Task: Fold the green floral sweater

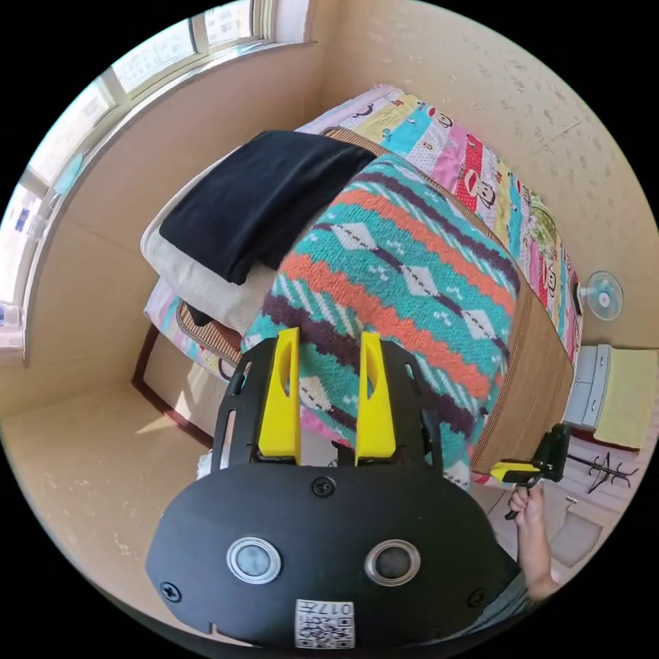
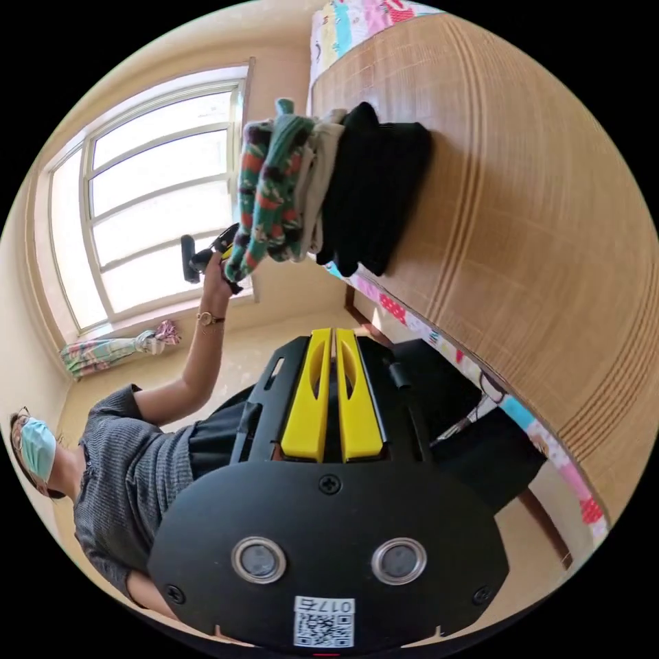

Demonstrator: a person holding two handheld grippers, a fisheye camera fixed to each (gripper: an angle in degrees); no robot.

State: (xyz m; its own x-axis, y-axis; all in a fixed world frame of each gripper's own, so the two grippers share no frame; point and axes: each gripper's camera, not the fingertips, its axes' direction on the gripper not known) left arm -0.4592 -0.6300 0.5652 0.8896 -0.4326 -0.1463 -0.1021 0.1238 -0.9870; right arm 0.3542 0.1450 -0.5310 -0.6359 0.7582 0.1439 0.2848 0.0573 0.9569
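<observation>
Left gripper view looked down past its own two yellow jaws at the green, orange and purple patterned knit sweater [image 1: 405,274], which lay folded just beyond the left gripper [image 1: 328,357] on top of a stack on the woven straw mat [image 1: 528,384] covering the bed. Those jaws stood a narrow gap apart with nothing between them. Beyond the sweater and off to one side of the fingers sat a folded black garment [image 1: 254,199] over a cream one [image 1: 199,274].

In the right gripper view the right gripper [image 2: 332,357] had its jaws pressed together, empty, well apart from the pile; past its tips the same sweater [image 2: 264,199] showed edge-on, resting against the cream and black layers [image 2: 371,199]. The person's hand [image 2: 214,274] held the other tool right beside the knit's edge.

I judged the fold done, or nearly. The risk was the overhang: a nudge from the near tool could tip the sweater off the pile and undo it
</observation>
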